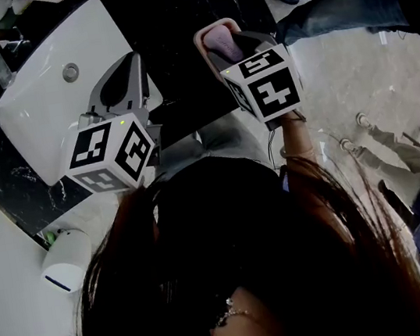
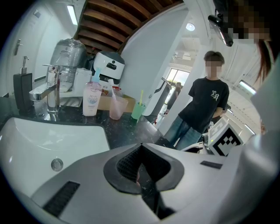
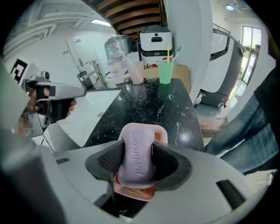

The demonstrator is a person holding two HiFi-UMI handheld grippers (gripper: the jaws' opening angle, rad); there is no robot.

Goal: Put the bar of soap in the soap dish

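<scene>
A purple bar of soap (image 3: pixel 136 155) sits between the pads of my right gripper (image 3: pixel 138 162), which is shut on it. Directly under the soap is a salmon-pink soap dish (image 3: pixel 161 132), above the black marble countertop (image 3: pixel 162 103) near its front edge. I cannot tell whether the soap touches the dish. From the head view the soap (image 1: pixel 219 40) and the dish rim (image 1: pixel 203 36) show at the tip of the right gripper (image 1: pixel 224 48). My left gripper (image 1: pixel 131 59) hangs over the edge of the white sink (image 1: pixel 47 86), jaws together and empty, as the left gripper view (image 2: pixel 140 146) also shows.
A chrome faucet (image 2: pixel 50 89), a dark dispenser (image 2: pixel 22 89), a pink bottle (image 2: pixel 91 98), a pink cup (image 2: pixel 116 107) and a green cup (image 2: pixel 138 110) stand at the counter's back. A person in a black T-shirt (image 2: pixel 203 105) stands past the counter's end.
</scene>
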